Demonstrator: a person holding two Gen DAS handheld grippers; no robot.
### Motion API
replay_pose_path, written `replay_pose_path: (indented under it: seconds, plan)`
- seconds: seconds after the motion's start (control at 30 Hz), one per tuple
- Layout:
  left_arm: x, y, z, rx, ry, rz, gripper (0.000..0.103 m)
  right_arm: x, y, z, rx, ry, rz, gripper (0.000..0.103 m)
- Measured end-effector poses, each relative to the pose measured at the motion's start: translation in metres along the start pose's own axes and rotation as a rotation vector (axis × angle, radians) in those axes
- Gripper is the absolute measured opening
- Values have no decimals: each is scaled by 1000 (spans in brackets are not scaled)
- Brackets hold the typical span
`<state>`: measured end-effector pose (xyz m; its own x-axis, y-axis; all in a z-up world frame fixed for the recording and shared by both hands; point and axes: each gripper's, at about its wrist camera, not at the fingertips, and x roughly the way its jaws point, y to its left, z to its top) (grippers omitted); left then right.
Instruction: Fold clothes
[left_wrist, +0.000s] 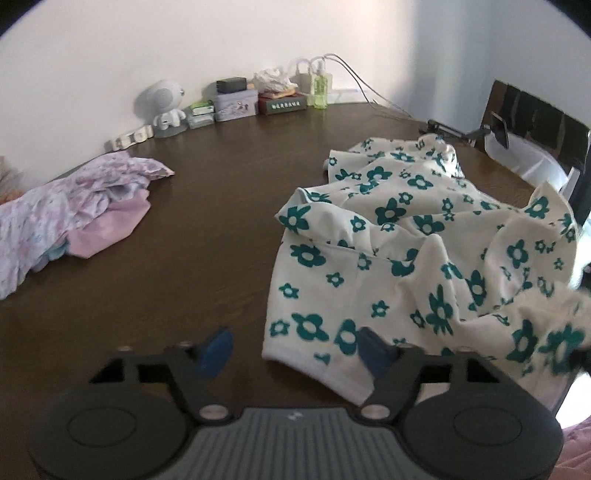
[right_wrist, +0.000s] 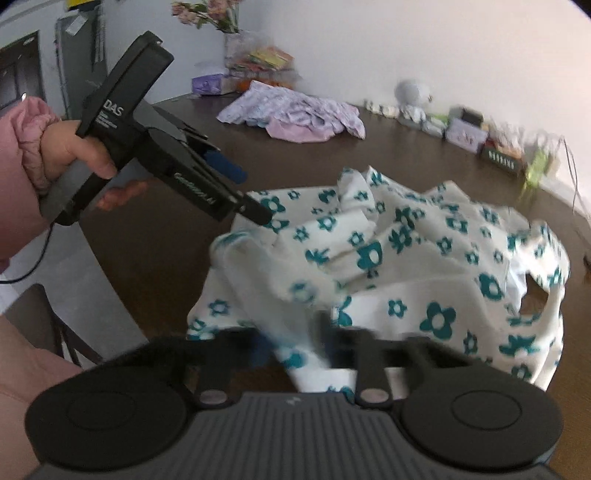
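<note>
Motion blur smears the right gripper (right_wrist: 295, 345) and the near edge of the white cotton garment with teal flowers (right_wrist: 424, 266), so whether its jaws pinch cloth cannot be told.

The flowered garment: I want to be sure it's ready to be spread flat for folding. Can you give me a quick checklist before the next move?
1. Right hand-held gripper has cloth: ok, its jaws are nearly closed on a fold of the flowered garment, though the picture is blurred there.
2. Left hand-held gripper has cloth: not ok, its jaws stand apart over the garment's near hem and nothing is pinched.
3. Garment lies flat: not ok, it is crumpled in a heap.
4. Bare table to spread on: ok, to the garment's left.
5. Pink clothes pile apart from it: ok.
6. Garment's far edge clear of the phone stand: cannot tell.
</note>
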<state>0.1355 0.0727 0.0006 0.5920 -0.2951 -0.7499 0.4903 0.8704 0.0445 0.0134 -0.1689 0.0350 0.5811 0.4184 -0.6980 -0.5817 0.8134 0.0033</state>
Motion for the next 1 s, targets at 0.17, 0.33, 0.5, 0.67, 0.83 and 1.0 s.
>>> replay_pose_path:
  seconds: [0.17, 0.33, 0.5, 0.67, 0.83, 1.0]
  plan:
    - [11, -2, 8, -11, 7, -94, 8, -14, -20, -6, 82, -43, -46, 5]
    - [-2, -6, 13, -37, -73, -74, 7, -35, -44, -8, 130, -115, -156, 4]
    - [-35, 6, 26, -117, -175, -99, 6, -63, -78, -5, 154, -164, -258, 4]
    - [-49, -10, 41, -131, -190, -145, 6, -49, -90, -8, 144, -88, -293, 18]
    - [-41, -12, 64, -230, -172, -188, 6, -34, -77, -24, 83, -32, -391, 54]
    - [-47, -15, 112, -259, -213, -217, 6, -42, -49, -30, -43, -45, -456, 67]
